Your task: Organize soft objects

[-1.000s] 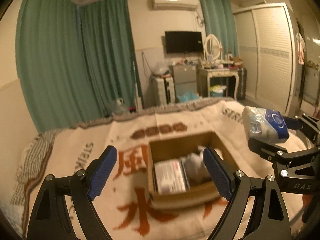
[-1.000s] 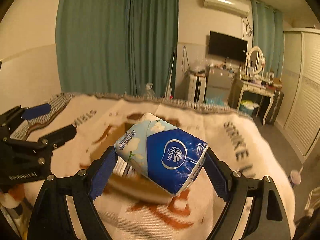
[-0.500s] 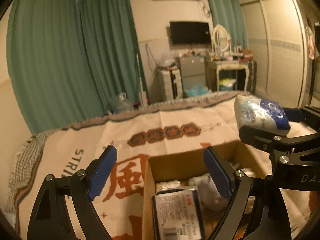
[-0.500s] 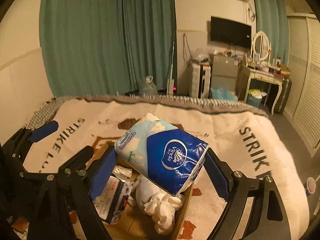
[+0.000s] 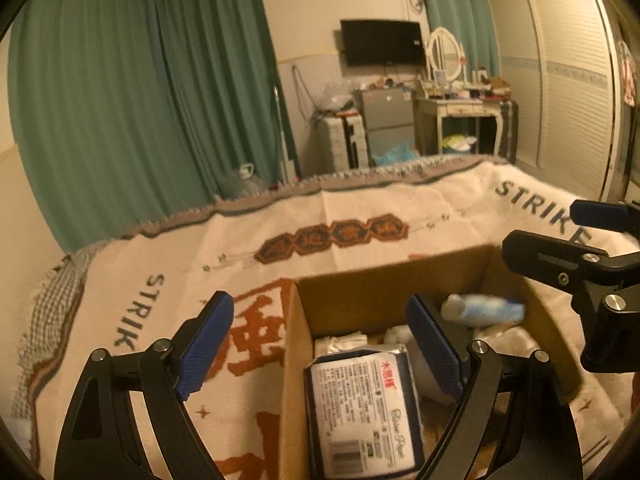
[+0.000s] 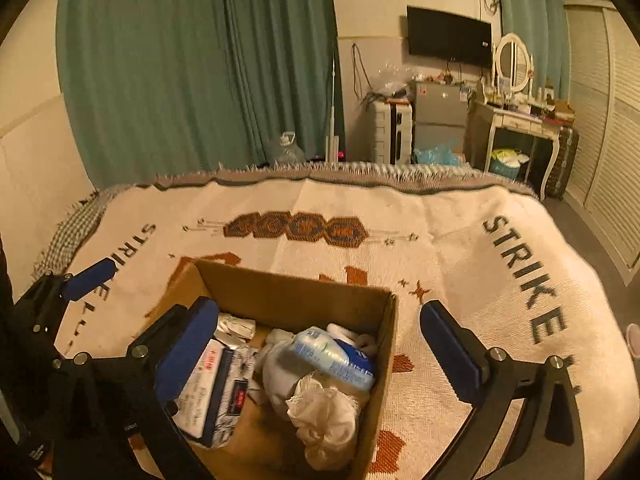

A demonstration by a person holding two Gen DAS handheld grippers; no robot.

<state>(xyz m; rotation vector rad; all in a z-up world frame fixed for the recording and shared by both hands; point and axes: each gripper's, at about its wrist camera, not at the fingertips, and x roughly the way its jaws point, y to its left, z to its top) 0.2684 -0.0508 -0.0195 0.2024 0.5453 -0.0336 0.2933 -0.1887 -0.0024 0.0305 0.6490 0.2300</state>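
Note:
A brown cardboard box [image 6: 304, 296] stands on the bed blanket; it also shows in the left wrist view [image 5: 384, 280]. Inside lie a blue and white tissue pack [image 6: 336, 356], seen blurred in the left wrist view [image 5: 482, 310], white crumpled cloth [image 6: 324, 412] and a flat white-labelled tissue packet [image 5: 362, 404] [image 6: 204, 392]. My right gripper [image 6: 316, 352] is open and empty above the box. My left gripper [image 5: 320, 348] is open and empty over the box's left wall. The right gripper's fingers [image 5: 560, 260] reach in from the right in the left wrist view.
The cream blanket [image 6: 460, 248] with "STRIKE" lettering covers the bed. Behind it are green curtains [image 6: 192, 72], a small fridge [image 6: 440, 120], a dressing table [image 6: 520, 124], a wall television [image 6: 448, 36] and a white wardrobe [image 5: 568, 80].
My right gripper has opened and let go of the blue tissue pack, which has dropped into the box. Both grippers have moved closer over the box.

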